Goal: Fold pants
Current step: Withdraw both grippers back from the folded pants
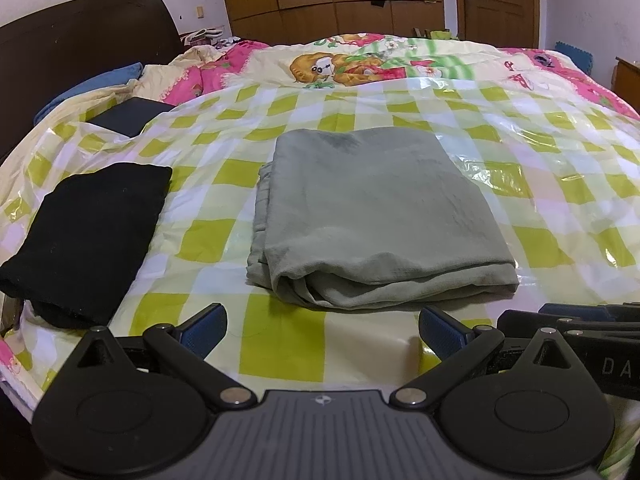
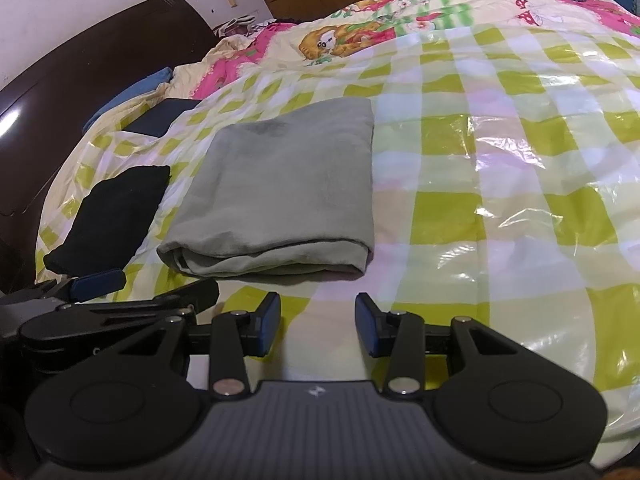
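My left tongs (image 1: 322, 330) hang with the jaws spread wide and nothing between them; my right tongs (image 2: 318, 324) stand partly open, about half as wide, and are likewise empty. Both point down at a slant toward the bed (image 1: 540, 216), which is covered by a glossy sheet in green and white checks. The pants (image 1: 368, 216), grey-green, lie on that sheet as a compact, several-layered rectangle just ahead of both tongs and touching neither. In the left view the bundle sits almost straight ahead, slightly right of the midline, with its thick rolled edge turned toward me; in the right view the pants (image 2: 280, 196) lie ahead and to the left of the jaws, so the left hand is, I judge, the better centred on them, and the right hand is closer to their right-hand corner. The long axis of the bundle runs away from me toward the far side of the bed. A second, black folded garment (image 1: 84, 236) lies apart to the left, near the bed's edge, and a dark flat thing (image 1: 130, 114) rests farther back. From the neat, squared shape I judge the folding to be essentially complete, with at most a final tidy or a release left.
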A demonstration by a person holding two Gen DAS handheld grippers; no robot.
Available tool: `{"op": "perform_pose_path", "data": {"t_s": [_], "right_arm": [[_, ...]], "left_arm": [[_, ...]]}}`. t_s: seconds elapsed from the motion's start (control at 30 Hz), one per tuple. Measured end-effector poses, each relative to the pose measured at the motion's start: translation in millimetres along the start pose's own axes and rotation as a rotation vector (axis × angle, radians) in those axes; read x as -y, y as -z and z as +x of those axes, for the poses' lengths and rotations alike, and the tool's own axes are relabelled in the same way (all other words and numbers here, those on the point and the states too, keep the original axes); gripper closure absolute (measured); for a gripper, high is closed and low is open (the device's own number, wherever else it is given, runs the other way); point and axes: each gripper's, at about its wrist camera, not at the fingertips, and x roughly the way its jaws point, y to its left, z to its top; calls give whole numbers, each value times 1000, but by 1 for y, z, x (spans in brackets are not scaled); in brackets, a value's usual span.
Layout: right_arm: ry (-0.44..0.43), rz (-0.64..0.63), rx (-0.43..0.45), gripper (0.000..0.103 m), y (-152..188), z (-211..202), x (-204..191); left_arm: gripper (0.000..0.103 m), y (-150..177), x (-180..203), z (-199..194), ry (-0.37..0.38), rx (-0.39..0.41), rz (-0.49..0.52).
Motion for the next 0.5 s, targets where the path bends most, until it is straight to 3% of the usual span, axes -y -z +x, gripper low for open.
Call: {"op": "perform_pose_path", "data": {"t_s": [0.5], "right_arm": [[-4, 8, -2, 60, 2, 1, 2]], "left_arm": [[0, 0, 1, 1, 5, -10, -2]]}}
